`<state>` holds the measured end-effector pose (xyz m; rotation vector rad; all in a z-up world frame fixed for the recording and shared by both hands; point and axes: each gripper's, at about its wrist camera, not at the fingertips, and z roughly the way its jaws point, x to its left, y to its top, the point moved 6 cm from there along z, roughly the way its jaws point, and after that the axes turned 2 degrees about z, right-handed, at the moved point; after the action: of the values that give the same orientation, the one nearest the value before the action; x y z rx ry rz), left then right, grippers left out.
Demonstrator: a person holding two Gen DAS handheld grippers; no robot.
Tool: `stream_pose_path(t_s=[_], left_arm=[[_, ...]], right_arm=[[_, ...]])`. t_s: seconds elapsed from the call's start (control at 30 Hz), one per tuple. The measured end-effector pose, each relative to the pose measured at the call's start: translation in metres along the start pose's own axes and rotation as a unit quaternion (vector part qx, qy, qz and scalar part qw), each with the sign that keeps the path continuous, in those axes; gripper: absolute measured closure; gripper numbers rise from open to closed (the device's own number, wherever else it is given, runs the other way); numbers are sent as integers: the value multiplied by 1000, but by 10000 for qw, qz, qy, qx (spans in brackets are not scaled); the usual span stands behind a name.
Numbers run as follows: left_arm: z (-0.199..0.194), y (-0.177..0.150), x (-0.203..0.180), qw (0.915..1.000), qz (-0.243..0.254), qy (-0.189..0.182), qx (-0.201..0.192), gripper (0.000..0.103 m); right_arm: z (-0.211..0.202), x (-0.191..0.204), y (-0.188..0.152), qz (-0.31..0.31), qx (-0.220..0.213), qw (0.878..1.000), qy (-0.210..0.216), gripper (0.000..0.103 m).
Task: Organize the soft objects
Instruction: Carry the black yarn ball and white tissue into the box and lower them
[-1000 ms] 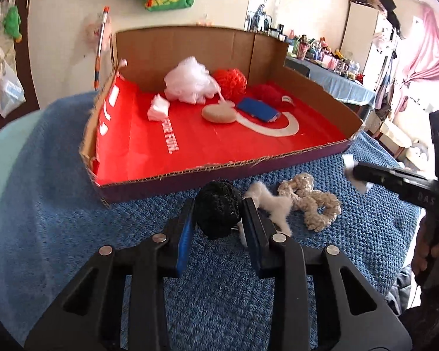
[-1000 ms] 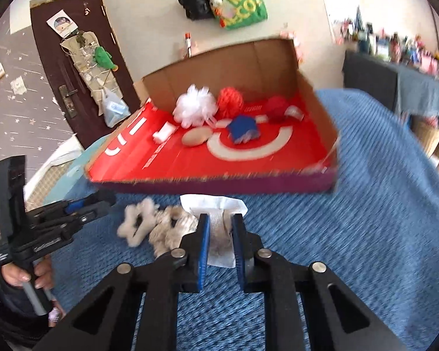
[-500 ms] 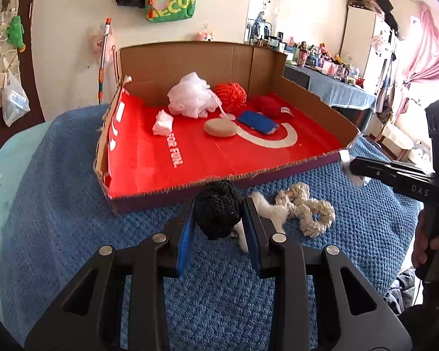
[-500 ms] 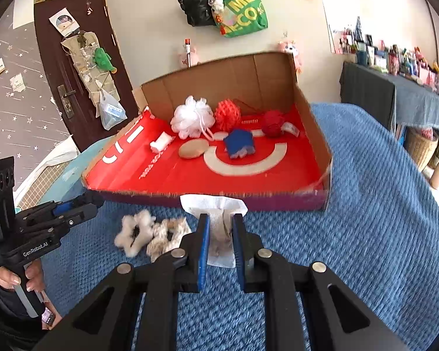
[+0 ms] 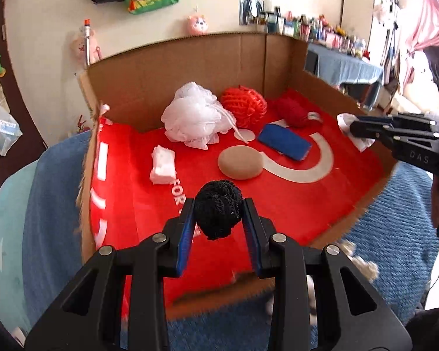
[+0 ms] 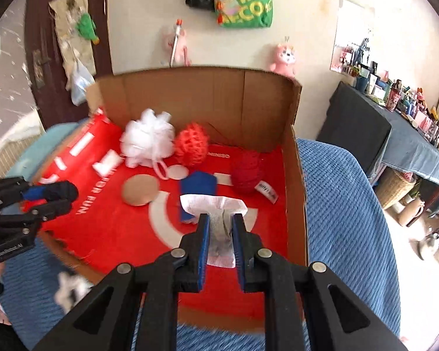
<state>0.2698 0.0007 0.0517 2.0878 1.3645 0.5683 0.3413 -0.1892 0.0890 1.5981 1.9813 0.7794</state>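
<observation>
Two hand-held grippers appear over a shallow cardboard box with a red printed floor [image 5: 292, 204], which rests on a blue knitted blanket [image 6: 342, 204]. Our left gripper [image 5: 218, 215] is clamped on a black fuzzy knitted ball [image 5: 218, 208]; the ball sits between the blue-lined pads at the fingertips, pressed on both sides, and is carried above the near part of the red floor. Our right gripper [image 6: 221, 228] is closed tight on a white gauzy cloth [image 6: 216, 207]; the cloth is pinched between the pads, its upper edge fans out above the fingertips and its lower part hangs between the fingers, above the white arc printed on the floor.

Inside the box we see a white mesh bath pouf [image 5: 194, 118] against the back wall, with an orange-red mesh pouf [image 5: 243, 106] just beside it and a dark red yarn ball [image 5: 289, 111] with a label further right. In front of these lie a blue rectangular sponge [image 5: 284, 142], a tan round pad [image 5: 240, 162] and a small white folded tissue pack [image 5: 162, 165] near the left wall.

Outside the near edge of the box, a pale fluffy item [image 6: 68, 288] lies blurred on the blanket; we cannot tell what it is.
</observation>
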Motion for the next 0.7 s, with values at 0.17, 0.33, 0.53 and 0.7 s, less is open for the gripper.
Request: stream_pose_path(t_s=[0.17, 0.33, 0.53, 0.7], left_arm=[[27, 10, 4, 9992, 82, -78, 385, 73], [50, 11, 10, 9965, -13, -279, 783, 73], [60, 10, 19, 9954, -85, -287, 908, 73], [64, 11, 22, 9955, -75, -245, 918, 73]], right_arm=[[33, -3, 8, -296, 498, 9978, -315, 86], [53, -5, 6, -460, 791, 9946, -493, 86], [68, -7, 4, -491, 1012, 9923, -513, 86], [74, -6, 4, -590, 1106, 9904, -588, 86]])
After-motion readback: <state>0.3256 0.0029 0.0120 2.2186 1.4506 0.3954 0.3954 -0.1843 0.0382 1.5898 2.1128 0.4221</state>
